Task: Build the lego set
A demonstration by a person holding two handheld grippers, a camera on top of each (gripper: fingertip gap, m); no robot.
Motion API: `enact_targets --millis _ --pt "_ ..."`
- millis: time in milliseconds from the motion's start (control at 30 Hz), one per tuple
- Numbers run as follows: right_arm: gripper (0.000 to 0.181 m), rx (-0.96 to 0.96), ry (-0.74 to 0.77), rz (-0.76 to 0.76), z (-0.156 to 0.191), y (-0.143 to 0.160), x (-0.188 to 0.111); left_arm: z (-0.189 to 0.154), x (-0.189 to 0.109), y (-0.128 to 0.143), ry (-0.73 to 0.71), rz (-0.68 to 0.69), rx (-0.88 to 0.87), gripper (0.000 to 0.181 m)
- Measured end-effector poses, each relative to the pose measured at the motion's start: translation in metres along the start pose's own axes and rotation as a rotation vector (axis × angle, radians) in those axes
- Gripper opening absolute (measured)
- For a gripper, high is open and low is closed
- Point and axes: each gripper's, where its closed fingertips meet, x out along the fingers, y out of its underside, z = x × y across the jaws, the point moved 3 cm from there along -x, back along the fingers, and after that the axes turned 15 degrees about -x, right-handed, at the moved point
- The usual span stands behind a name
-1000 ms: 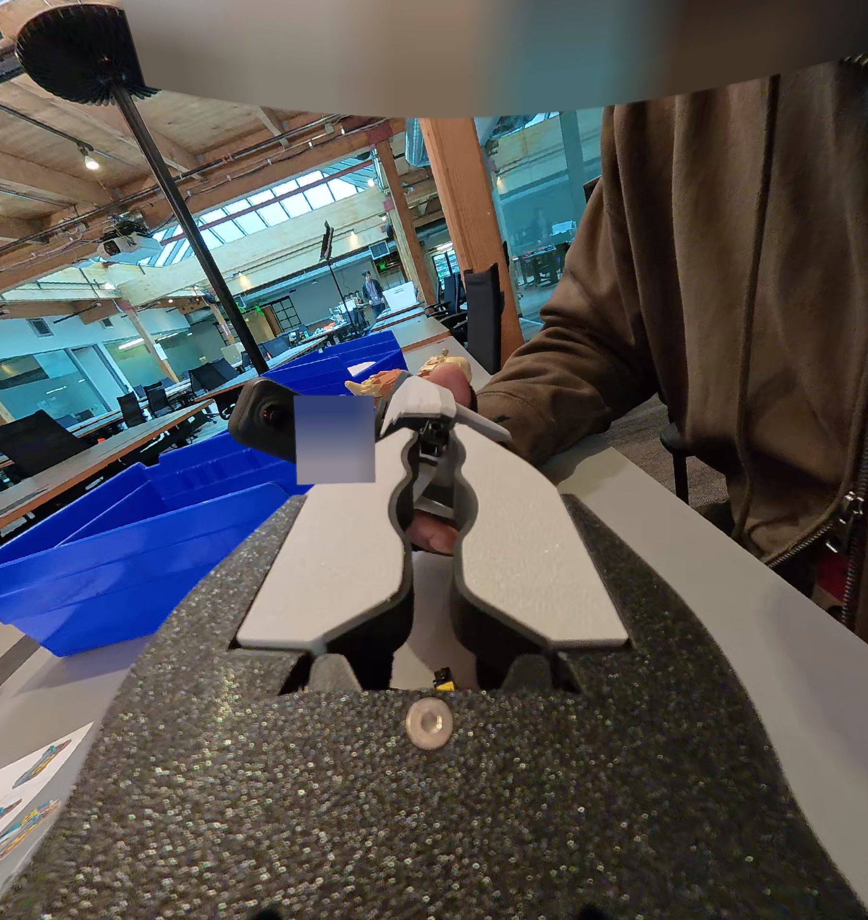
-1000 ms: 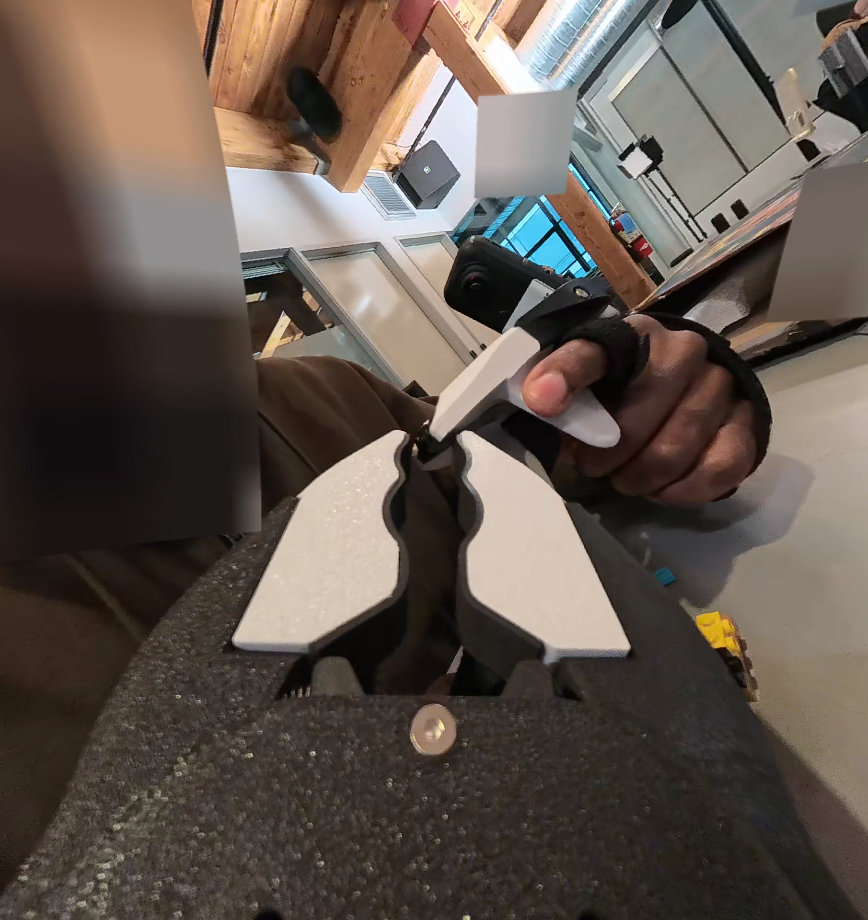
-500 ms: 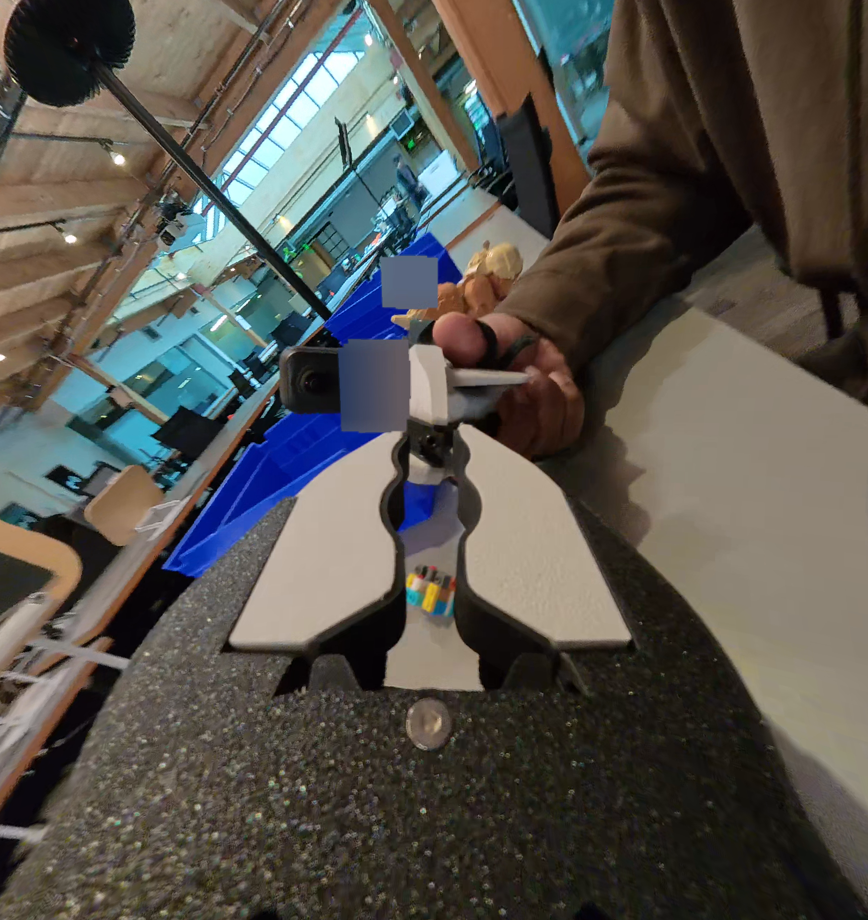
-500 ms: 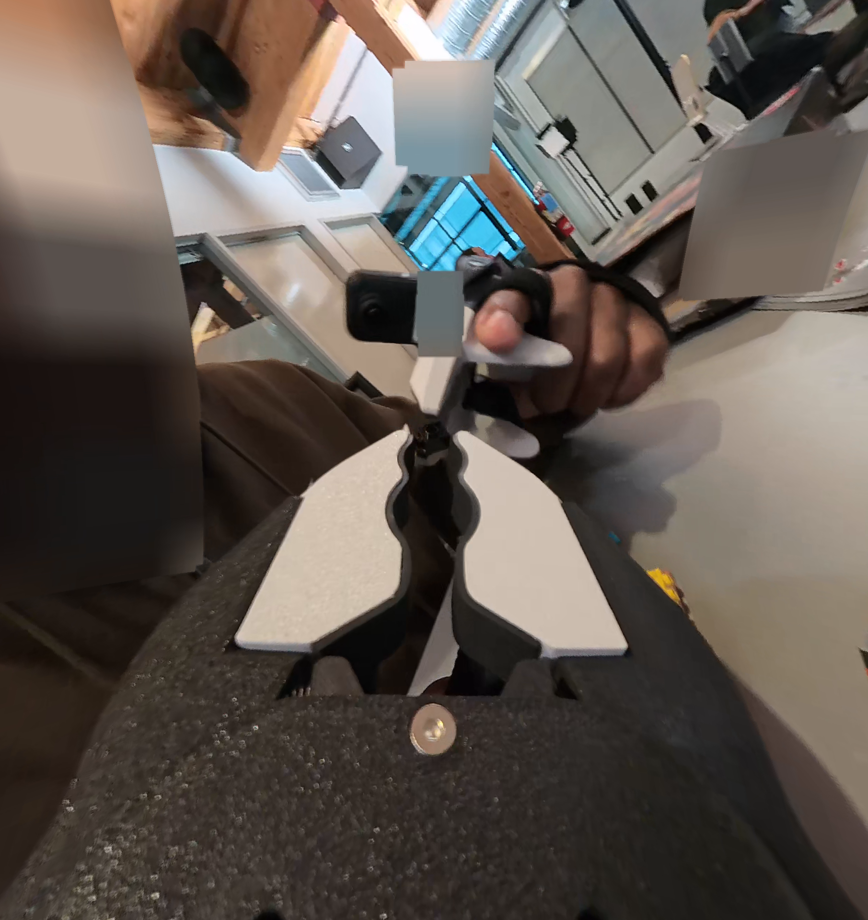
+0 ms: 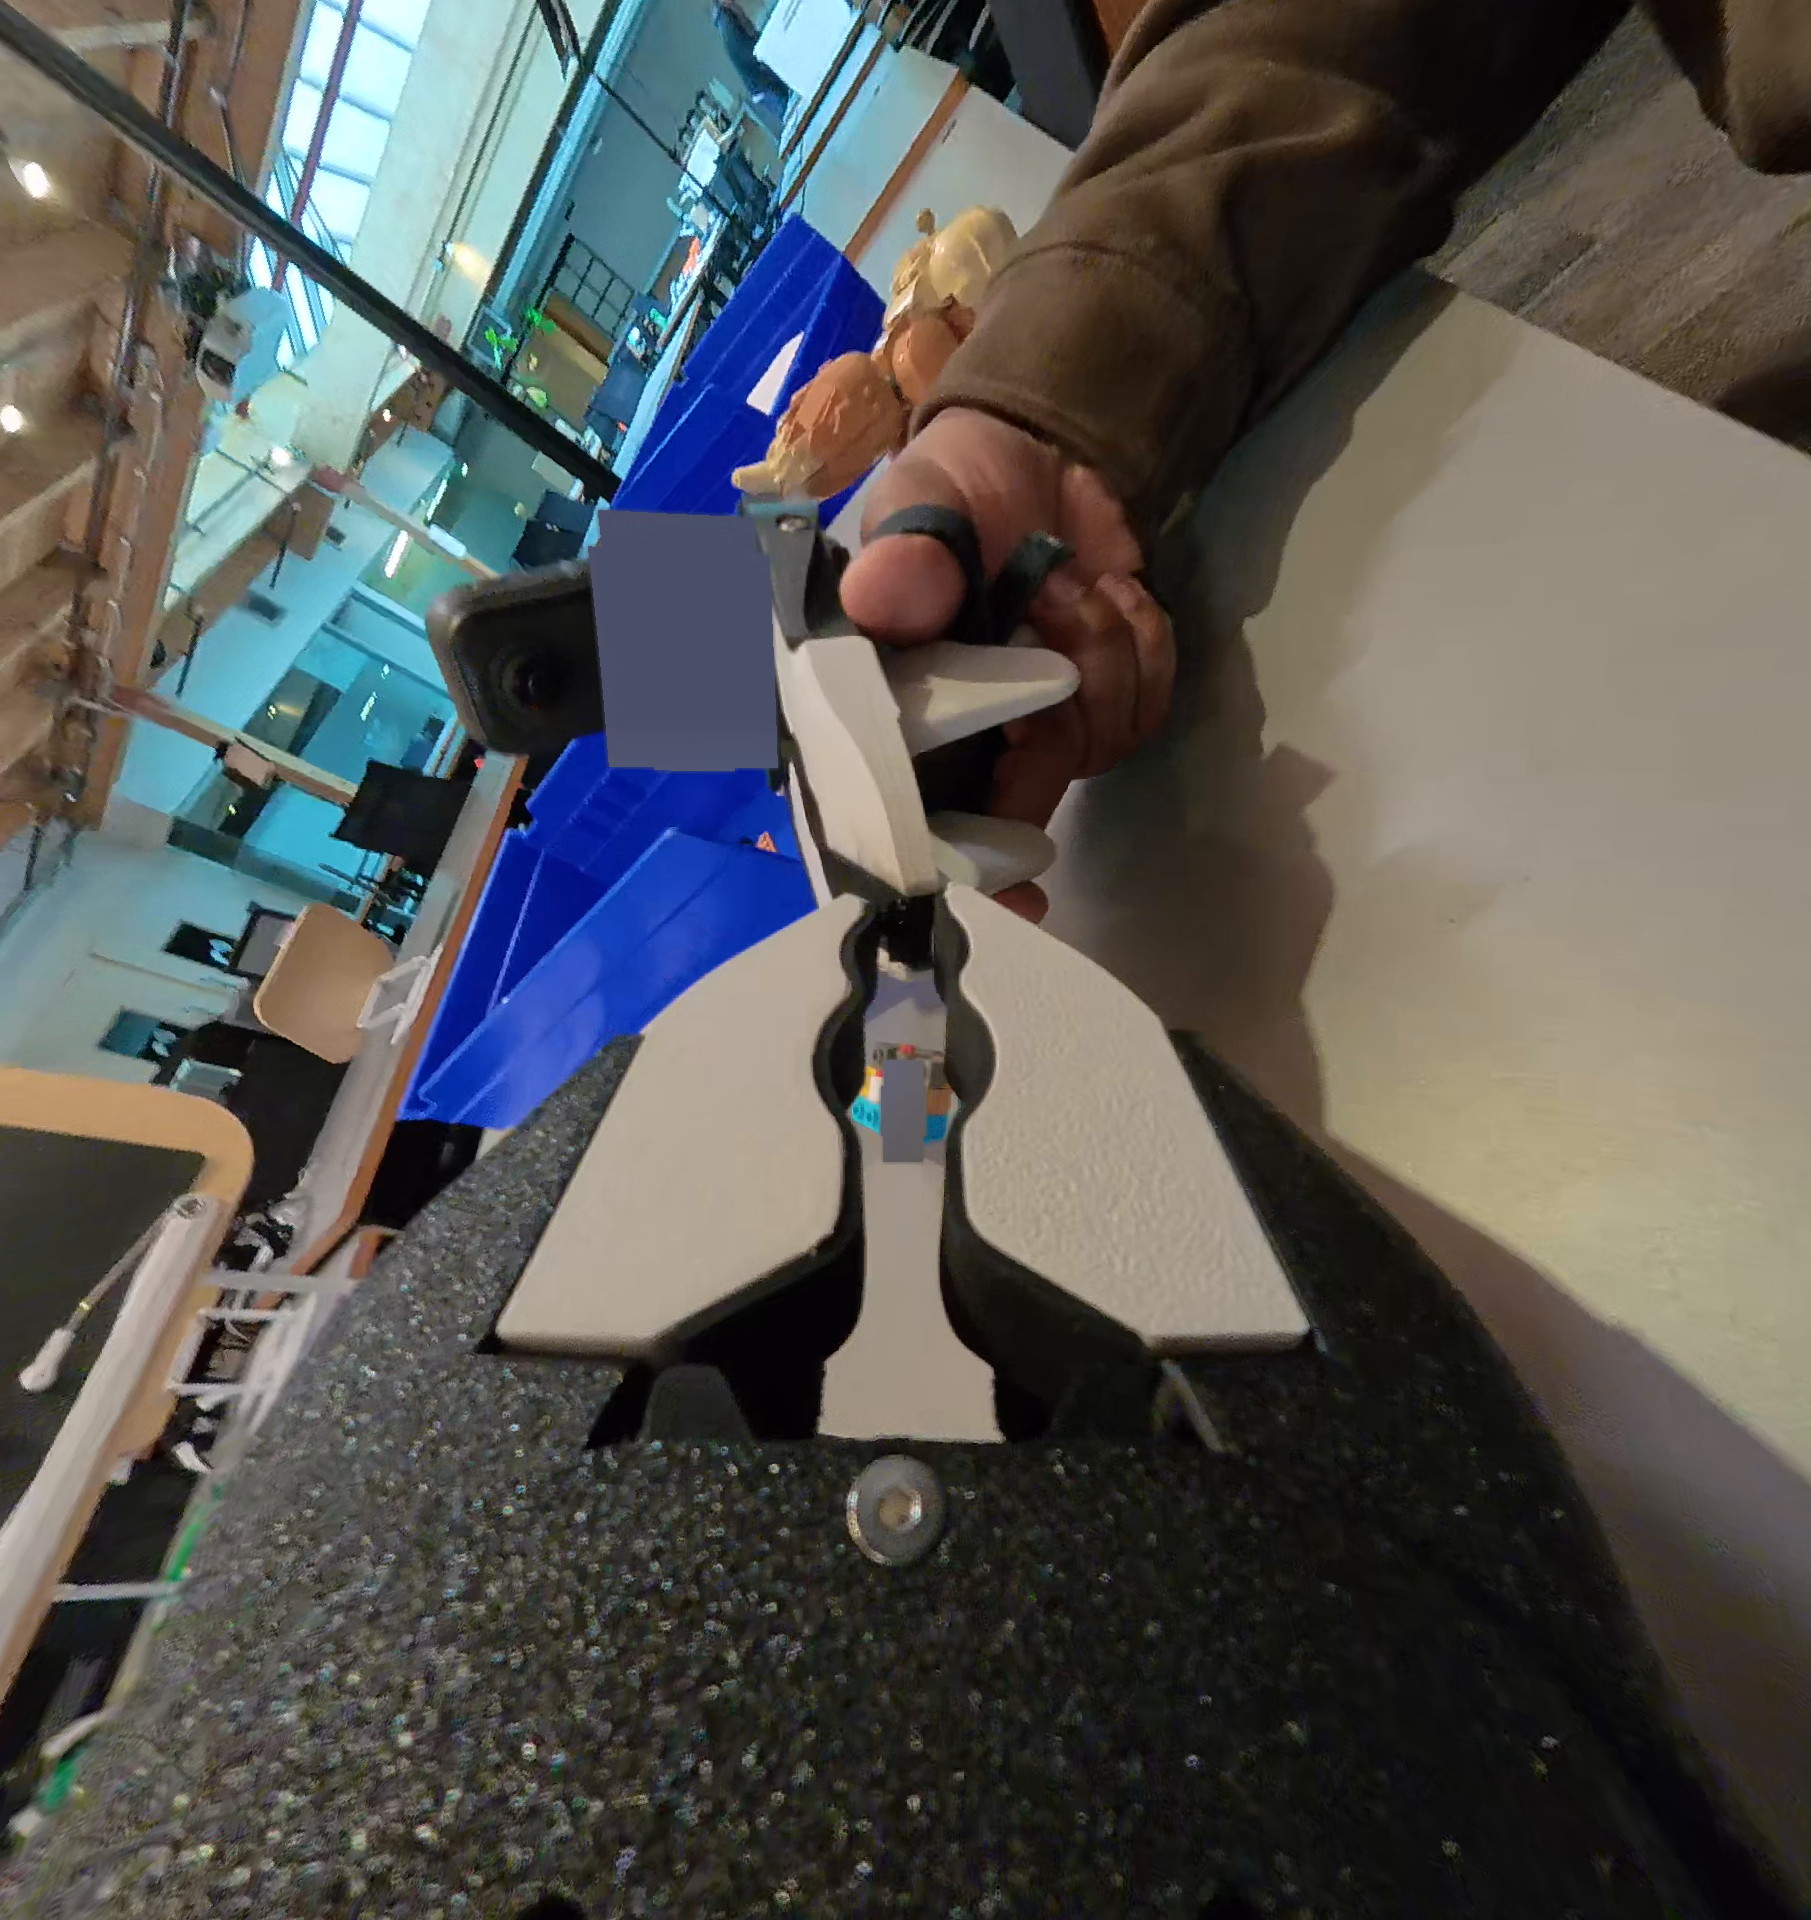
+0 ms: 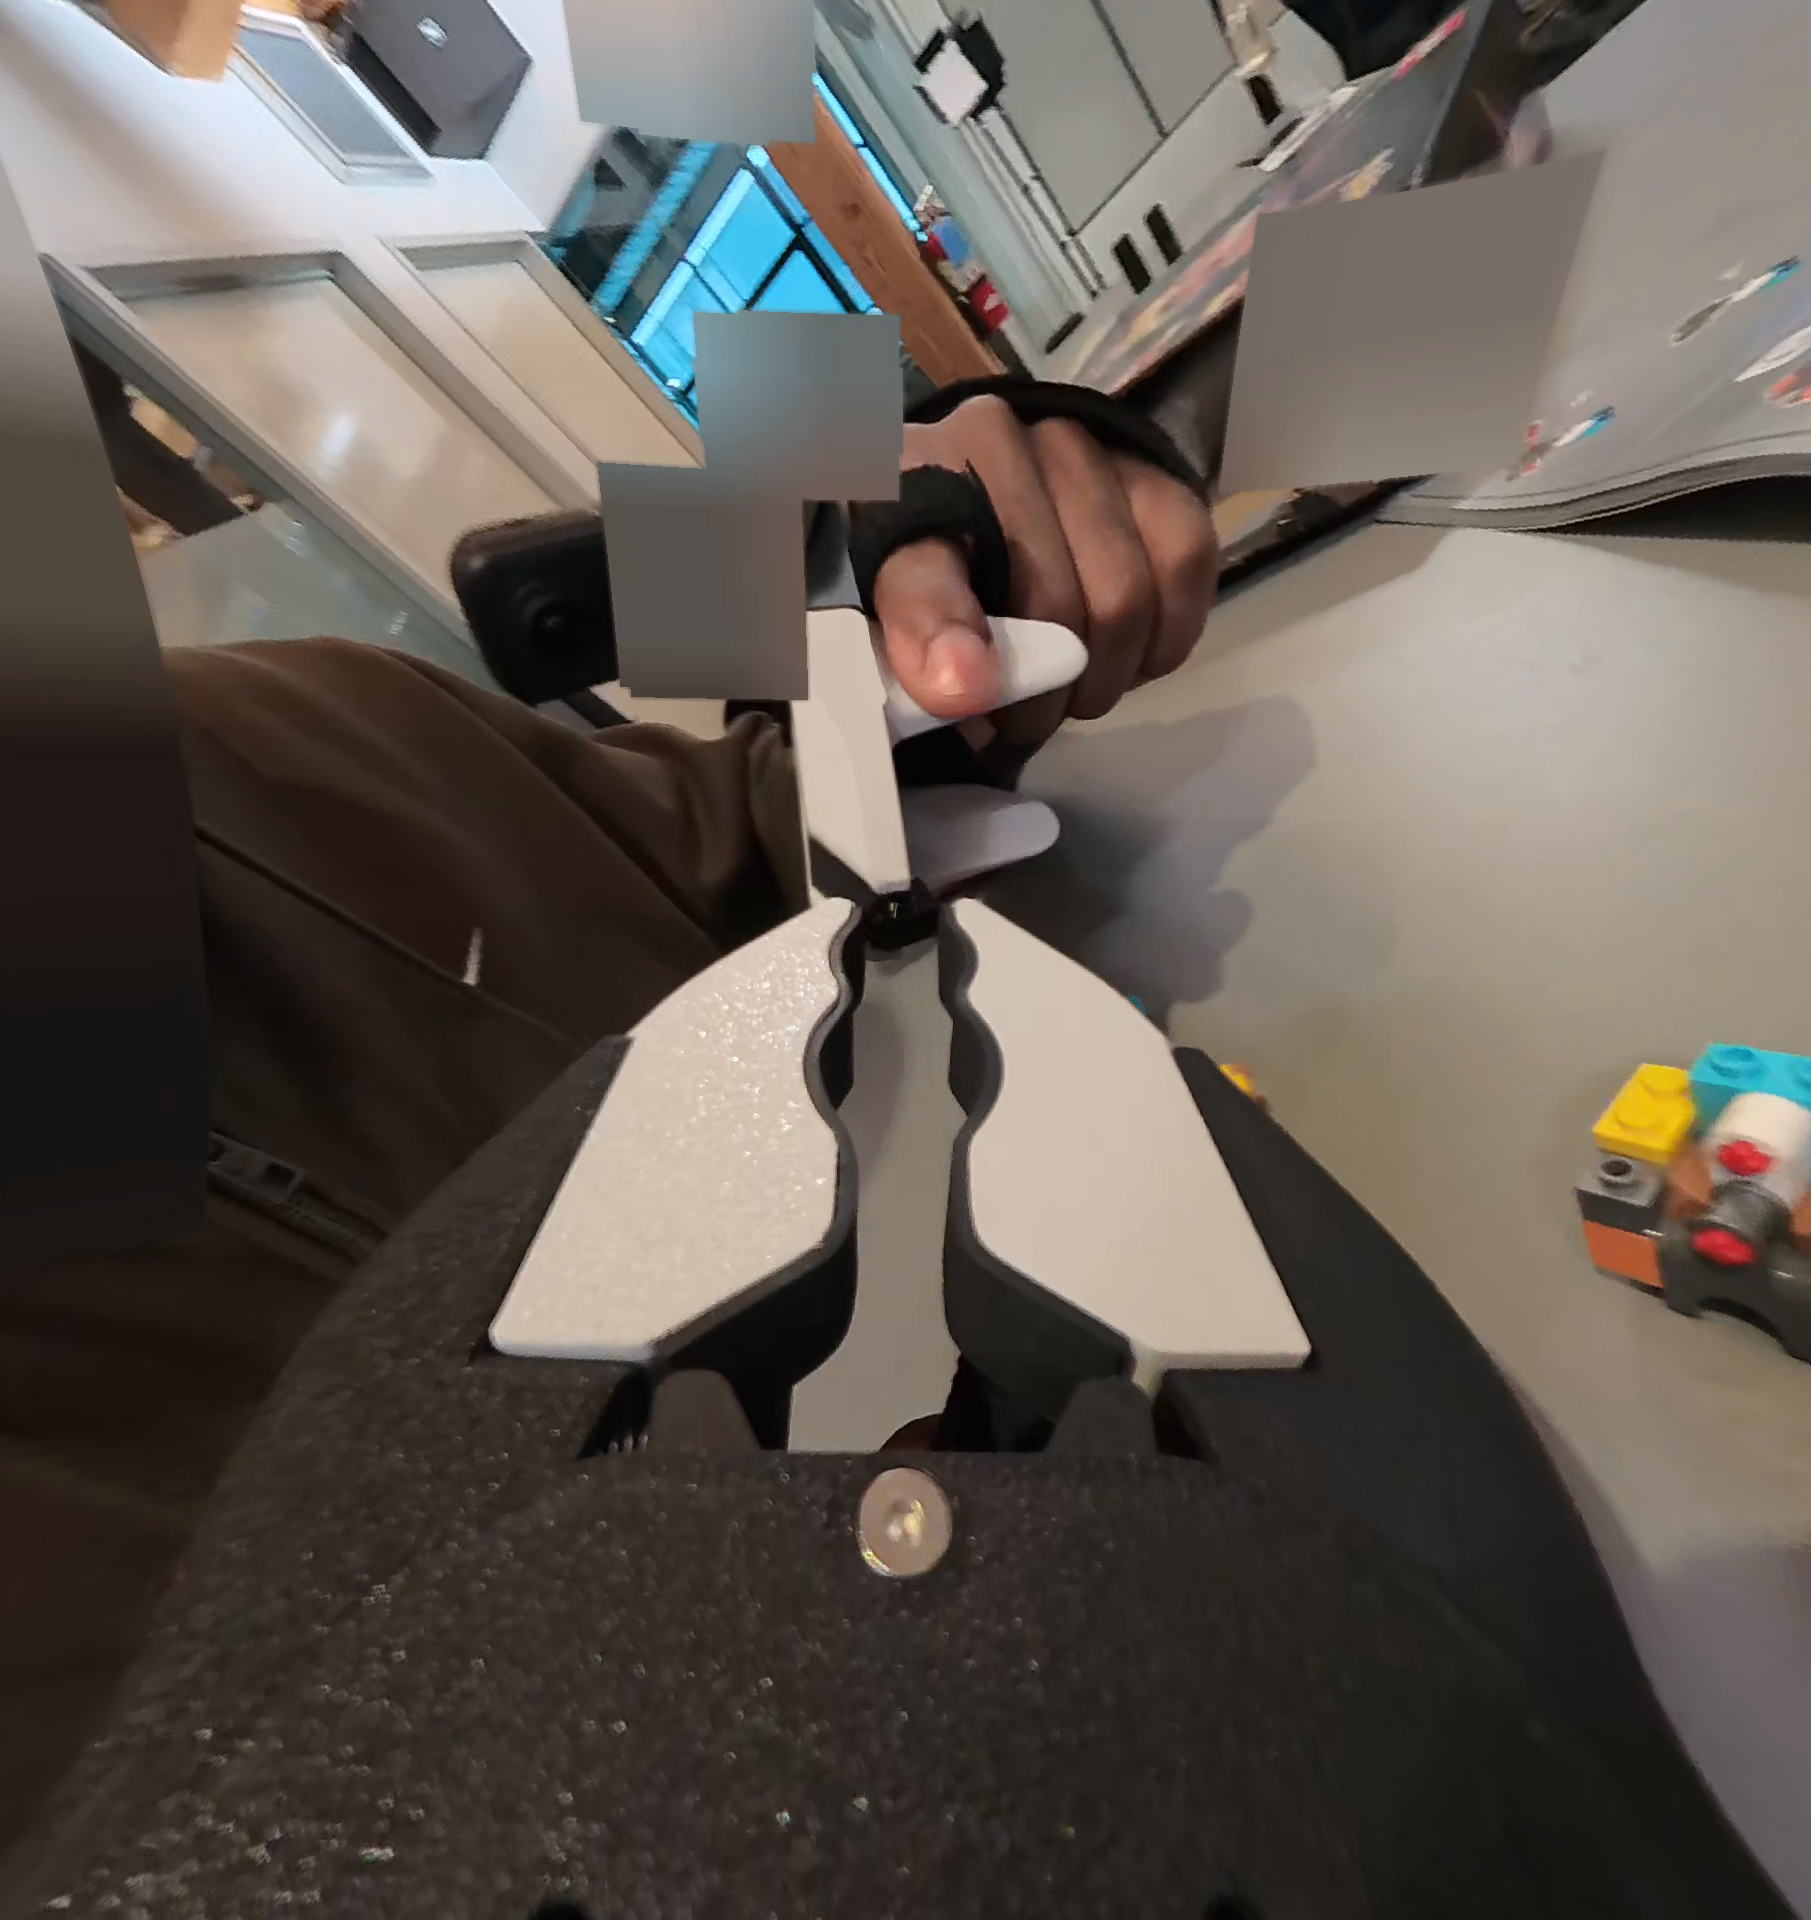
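Observation:
My left gripper (image 5: 903, 916) and my right gripper (image 6: 896, 916) point at each other, tip to tip, above the grey table (image 5: 1503, 831). Both are shut on a small black lego part (image 6: 894, 920), which also shows in the left wrist view (image 5: 901, 935). A hand holds each gripper. A partly built lego model (image 6: 1742, 1205) of yellow, light blue, orange and grey bricks stands on the table to the right. In the left wrist view the model (image 5: 937, 1107) shows through the gap between my fingers, partly hidden.
Blue bins (image 5: 620, 935) line the far side of the table, with tan toy figures (image 5: 849, 416) by them. An open instruction booklet (image 6: 1711, 436) lies at the back. Small loose blue (image 6: 1140, 1006) and yellow (image 6: 1239, 1075) pieces lie near my right gripper. My two grippers' fingertips are within a few centimetres of each other.
Both grippers have tilted and turned while staying tip to tip on the black part. The table and the lego model have come into view.

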Motion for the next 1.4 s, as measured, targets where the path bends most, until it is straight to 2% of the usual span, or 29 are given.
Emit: enact_targets --millis 100,233,500,967,1400 --pt "0.018 -0.025 0.009 -0.02 -0.002 -0.003 -0.003 0.006 0.001 0.001 -0.005 -0.032 -0.112 0.01" --pt "0.02 -0.014 -0.016 -0.061 0.001 -0.008 -0.005 0.007 0.0 -0.006 0.074 -0.163 -0.318 0.01" --pt "0.013 0.04 -0.098 -0.123 0.008 -0.014 -0.006 0.012 -0.001 -0.012 0.116 -0.287 -0.479 0.01" --pt "0.012 0.092 -0.093 -0.102 0.004 -0.01 -0.004 0.008 -0.001 -0.006 0.08 -0.172 -0.338 0.011" --pt "0.012 0.045 -0.055 -0.052 0.002 -0.006 -0.003 0.006 -0.002 -0.001 0.104 -0.116 -0.343 0.01"
